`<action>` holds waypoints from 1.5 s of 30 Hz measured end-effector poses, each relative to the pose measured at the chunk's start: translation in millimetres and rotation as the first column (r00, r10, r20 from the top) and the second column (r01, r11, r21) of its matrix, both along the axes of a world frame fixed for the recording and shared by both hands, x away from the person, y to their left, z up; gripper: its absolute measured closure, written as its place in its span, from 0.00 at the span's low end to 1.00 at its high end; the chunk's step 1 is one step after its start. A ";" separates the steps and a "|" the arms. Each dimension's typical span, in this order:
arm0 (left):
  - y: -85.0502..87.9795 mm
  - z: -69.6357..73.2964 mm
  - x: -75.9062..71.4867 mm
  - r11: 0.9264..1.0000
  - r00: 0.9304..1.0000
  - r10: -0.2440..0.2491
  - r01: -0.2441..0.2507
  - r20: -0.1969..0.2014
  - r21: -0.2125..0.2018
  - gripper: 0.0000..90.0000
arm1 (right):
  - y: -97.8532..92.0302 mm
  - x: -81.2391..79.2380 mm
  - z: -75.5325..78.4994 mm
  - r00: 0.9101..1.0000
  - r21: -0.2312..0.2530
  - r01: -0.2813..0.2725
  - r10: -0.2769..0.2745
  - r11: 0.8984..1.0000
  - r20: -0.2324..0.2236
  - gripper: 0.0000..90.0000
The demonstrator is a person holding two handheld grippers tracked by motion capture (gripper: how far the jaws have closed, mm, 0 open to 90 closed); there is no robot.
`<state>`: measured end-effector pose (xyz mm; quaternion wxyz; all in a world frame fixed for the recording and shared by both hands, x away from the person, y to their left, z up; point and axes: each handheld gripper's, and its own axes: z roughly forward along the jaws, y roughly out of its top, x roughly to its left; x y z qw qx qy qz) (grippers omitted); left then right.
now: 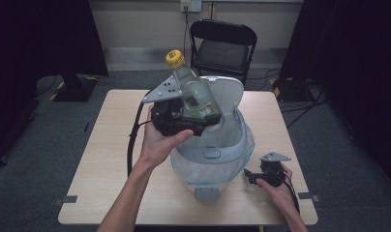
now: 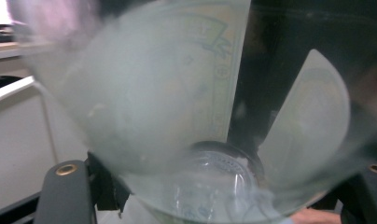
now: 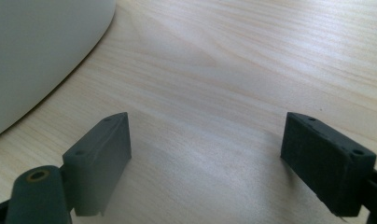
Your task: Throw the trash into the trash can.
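A clear glass bottle (image 1: 193, 92) with a yellow cap (image 1: 174, 58) and a green-printed label is tilted, cap up and to the left, above the mouth of a grey-white bin (image 1: 210, 153). My left gripper (image 1: 203, 120) is shut on its lower body, over the bin's back rim. The bin's lid (image 1: 228, 94) stands flipped up behind the bottle. In the left gripper view the bottle (image 2: 168, 107) sits blurred and very close between the jaws of the left gripper (image 2: 217, 196). My right gripper (image 1: 250, 177) rests open on the table to the right of the bin, with bare wood between the fingers of the right gripper (image 3: 205, 154).
The bin has a clear liner bag and stands in the middle of a light wooden table (image 1: 111, 145). Its curved white wall (image 3: 37, 46) lies close on the left in the right gripper view. A black folding chair (image 1: 222, 46) stands behind the table. Dark curtains flank both sides.
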<state>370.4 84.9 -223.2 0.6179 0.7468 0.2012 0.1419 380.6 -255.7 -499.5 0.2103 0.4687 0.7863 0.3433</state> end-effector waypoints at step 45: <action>35.3 -12.4 10.5 0.998 0.999 0.048 -0.049 -0.022 -0.039 0.36 | -0.1 0.5 -0.1 1.000 0.001 -0.003 0.003 1.000 -0.001 0.16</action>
